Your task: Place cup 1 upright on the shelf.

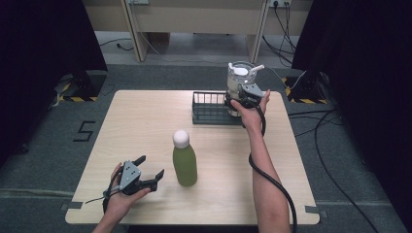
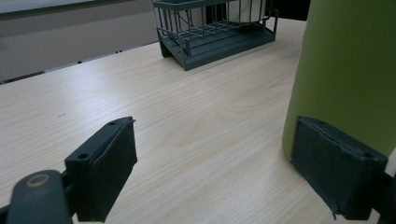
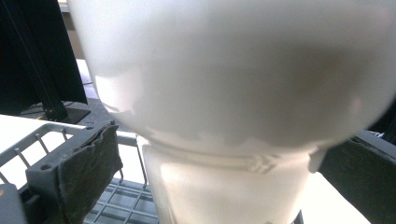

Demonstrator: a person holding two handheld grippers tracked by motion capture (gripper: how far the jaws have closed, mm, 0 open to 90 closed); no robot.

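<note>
Blender point(image 1: 241, 77) upright at the rack's point(image 1: 210, 108) right end, far side of the bench point(image 1: 145, 126); clear jar with white lid on a white base. Right gripper point(image 1: 239, 100) at its base, jaws wide open, one on each side of the base; in the right gripper view the left pad stands clear of it, right pad contact unclear. Left gripper point(image 1: 152, 171) rests near-left on the bench, jaws open, nothing between them, pointing toward the green bottle point(image 1: 184, 162). Bottle stands mid-bench, white cap, just beside the left gripper's right jaw, well apart from the blender.
</note>
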